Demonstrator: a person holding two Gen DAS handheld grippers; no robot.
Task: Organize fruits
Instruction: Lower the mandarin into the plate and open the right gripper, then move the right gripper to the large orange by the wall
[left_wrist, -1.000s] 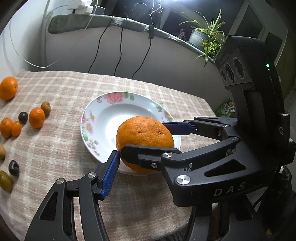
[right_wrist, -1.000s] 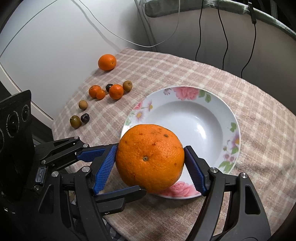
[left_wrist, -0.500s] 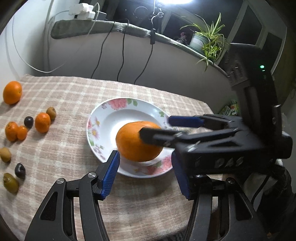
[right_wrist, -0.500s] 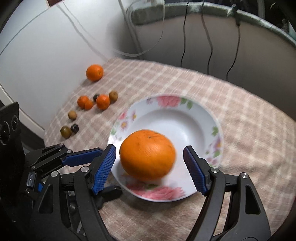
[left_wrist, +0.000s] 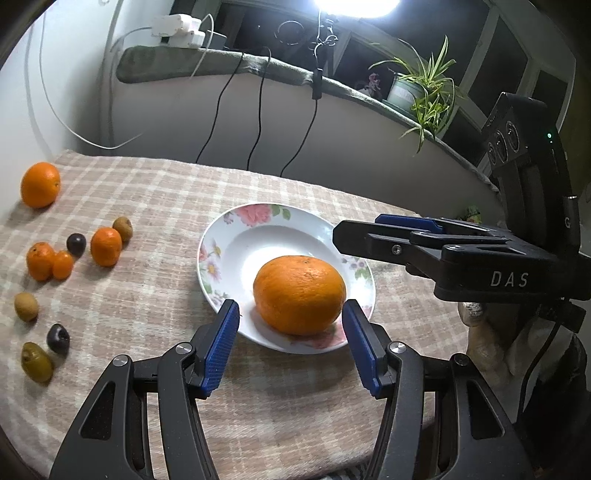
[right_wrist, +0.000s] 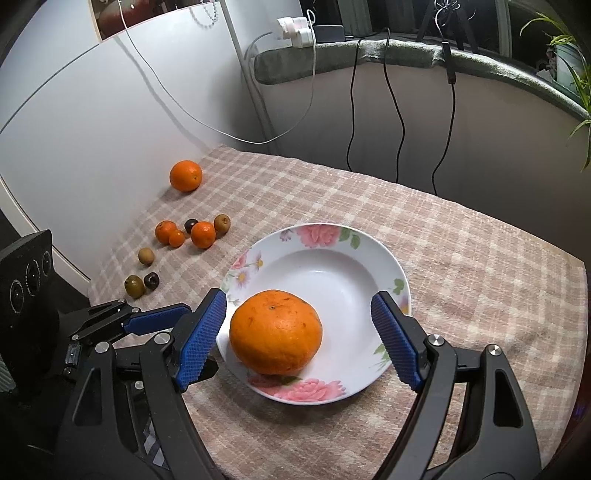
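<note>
You are looking at one clearly readable marking: white letters "DAS" are showing on the black plastic body of the right gripper (left_wrist: 384, 230) in the left wrist view. A single "G" is appearing higher on its upright housing.

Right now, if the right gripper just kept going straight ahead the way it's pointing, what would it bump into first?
Probably the big orange. It sits on the near side of the flowered plate, ahead of the open right gripper and nearer its left finger. Depth is hard to judge, so the plate's near rim might touch first.
</note>
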